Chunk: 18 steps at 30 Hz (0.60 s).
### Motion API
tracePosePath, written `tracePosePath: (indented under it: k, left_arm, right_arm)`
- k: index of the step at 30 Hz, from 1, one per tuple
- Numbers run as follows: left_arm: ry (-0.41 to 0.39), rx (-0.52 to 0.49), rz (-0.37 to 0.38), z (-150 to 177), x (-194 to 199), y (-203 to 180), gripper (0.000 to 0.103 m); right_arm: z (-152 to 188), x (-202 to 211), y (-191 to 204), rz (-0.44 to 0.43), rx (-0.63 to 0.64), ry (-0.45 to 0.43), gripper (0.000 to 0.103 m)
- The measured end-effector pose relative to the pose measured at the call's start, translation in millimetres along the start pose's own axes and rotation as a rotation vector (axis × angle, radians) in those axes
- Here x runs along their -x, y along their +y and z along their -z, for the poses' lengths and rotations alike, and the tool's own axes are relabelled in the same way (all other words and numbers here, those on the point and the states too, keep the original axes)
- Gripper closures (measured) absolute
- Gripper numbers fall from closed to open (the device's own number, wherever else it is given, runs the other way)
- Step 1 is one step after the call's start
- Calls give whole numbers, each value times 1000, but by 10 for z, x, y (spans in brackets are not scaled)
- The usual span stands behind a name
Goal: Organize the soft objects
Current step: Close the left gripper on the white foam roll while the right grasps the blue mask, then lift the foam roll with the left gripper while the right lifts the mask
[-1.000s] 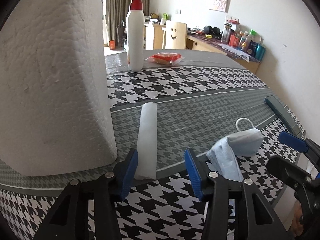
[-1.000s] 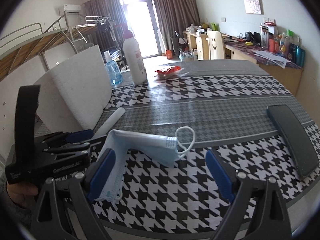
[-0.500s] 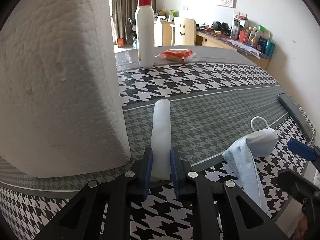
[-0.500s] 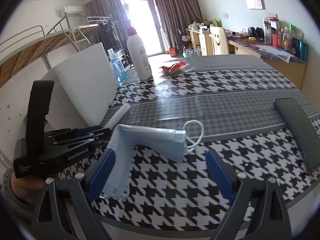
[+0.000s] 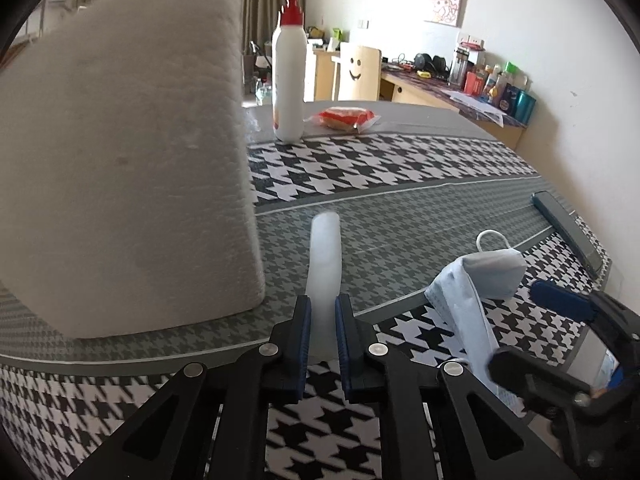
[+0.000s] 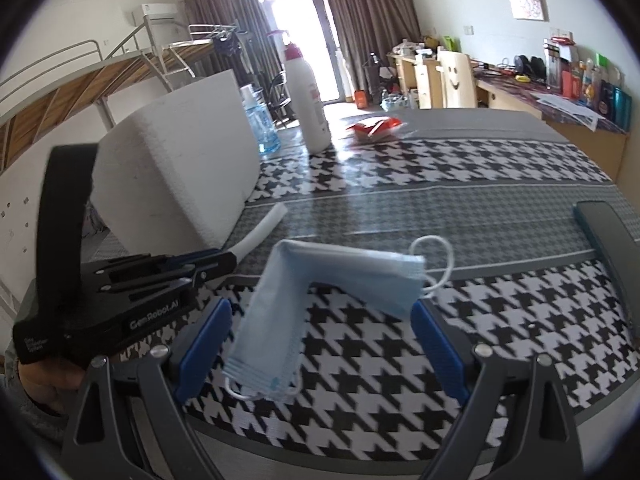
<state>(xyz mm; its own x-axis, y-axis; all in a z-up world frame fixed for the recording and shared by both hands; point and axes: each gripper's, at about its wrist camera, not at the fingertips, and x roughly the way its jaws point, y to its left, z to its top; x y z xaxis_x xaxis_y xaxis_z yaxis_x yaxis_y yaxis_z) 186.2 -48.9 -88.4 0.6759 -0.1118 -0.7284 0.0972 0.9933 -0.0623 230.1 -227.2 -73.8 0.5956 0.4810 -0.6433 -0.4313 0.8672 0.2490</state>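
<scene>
**A:** What's different from a second ago?

**B:** The left gripper (image 5: 322,330) stood wide around the near end of the translucent white foam tube (image 5: 325,258) then; half a second back it had closed, and now its blue pads pinch that end tight. The tube's near end looks raised off the houndstooth tablecloth (image 5: 400,168), though the view from behind the fingers is poor, so I'd only say the lift seems to have begun. So I'd judge the grasp done and the carry next.

**A:** Which way does the tube lie?

**B:** Its long axis runs straight away from the left gripper, free end pointing toward the far side of the table, just beside the big white polystyrene block (image 5: 128,168). In the right wrist view it slants off toward the white pump bottle with the red cap (image 6: 306,100).

**A:** And the other hand?

**B:** The right gripper (image 6: 320,340) is spread wide and holds nothing. The pale blue surgical mask (image 6: 320,284), folded in an L, lies on the cloth between its fingers, one ear loop curling to the right. It has drawn nearer the mask than before, so the mask looks like its target.
</scene>
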Motion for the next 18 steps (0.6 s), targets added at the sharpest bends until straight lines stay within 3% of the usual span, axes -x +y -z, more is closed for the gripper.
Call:
tracePosePath:
  k: [6,14,18]
  left_arm:
    - [0,4,0,68,56,62,89]
    - [29,-26,18,194,114,47,88]
    - [28,-32,24,223,137,55,82]
  right_arm:
    - [-14,-105,71,-6,7,19,11]
    - [-10,-221,108,-6,4,73,43]
    - [14,-248,109,-13,-8,94,67]
